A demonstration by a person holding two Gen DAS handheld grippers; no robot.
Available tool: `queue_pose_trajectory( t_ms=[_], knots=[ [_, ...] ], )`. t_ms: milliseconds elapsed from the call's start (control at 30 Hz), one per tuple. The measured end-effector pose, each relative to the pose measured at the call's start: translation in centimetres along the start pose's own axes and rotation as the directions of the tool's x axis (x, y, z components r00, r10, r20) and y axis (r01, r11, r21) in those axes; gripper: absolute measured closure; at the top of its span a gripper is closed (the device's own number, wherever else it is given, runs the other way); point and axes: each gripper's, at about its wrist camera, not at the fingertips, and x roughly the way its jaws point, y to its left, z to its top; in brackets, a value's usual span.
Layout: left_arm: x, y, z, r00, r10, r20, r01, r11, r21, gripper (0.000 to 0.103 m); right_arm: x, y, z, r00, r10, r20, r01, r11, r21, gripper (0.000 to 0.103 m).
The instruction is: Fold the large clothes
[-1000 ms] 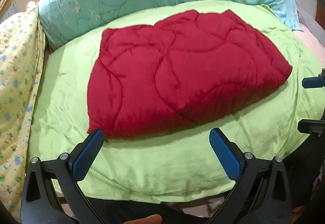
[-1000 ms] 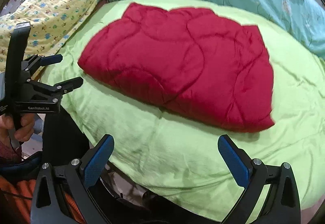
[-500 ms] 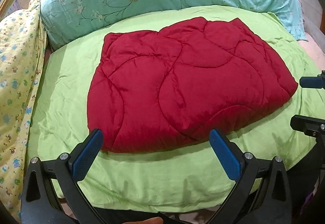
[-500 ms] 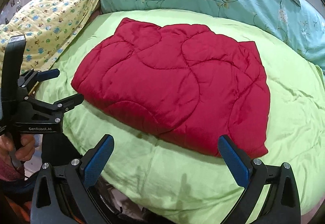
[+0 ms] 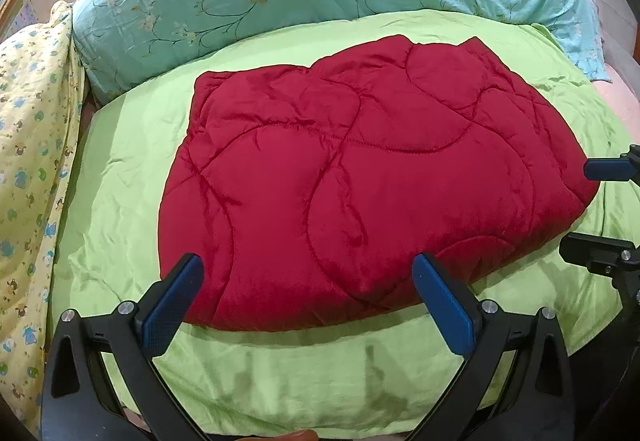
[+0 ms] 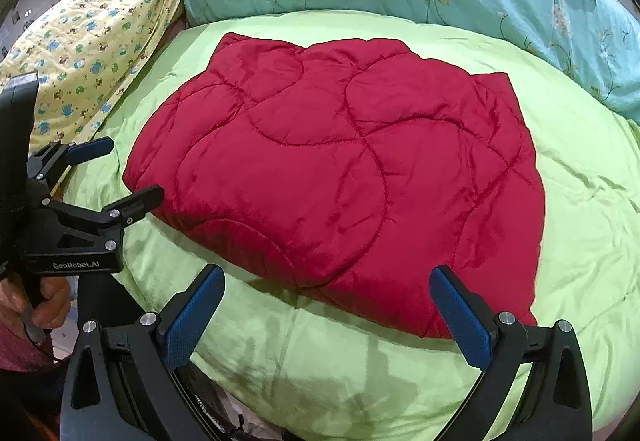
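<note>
Meanwhile, folded red quilt (image 5: 360,177) between both gaping grippers

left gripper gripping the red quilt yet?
No, the left gripper is open, its blue pads wide apart and empty above the near edge of the red quilt.

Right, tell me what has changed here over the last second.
Both grippers have eased forward toward the red quilted blanket: it looms larger in each wrist view. The left gripper and right gripper remain open, gripping nothing. The blanket keeps its folded shape on the lime green bedspread; nothing was grasped or released.
</note>
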Motion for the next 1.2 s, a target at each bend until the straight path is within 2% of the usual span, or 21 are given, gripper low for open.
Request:
queue_pose_trajectory(
  t_ms=[1200],
  knots=[
    [2.0, 0.6, 1.8, 1.0, -0.024, -0.018, 0.024, 0.999, -0.039, 0.0, 1.9, -1.2, 1.9, 1.0, 0.013, -0.01, -0.013, 1.0, 0.017, 0.0]
  ],
)
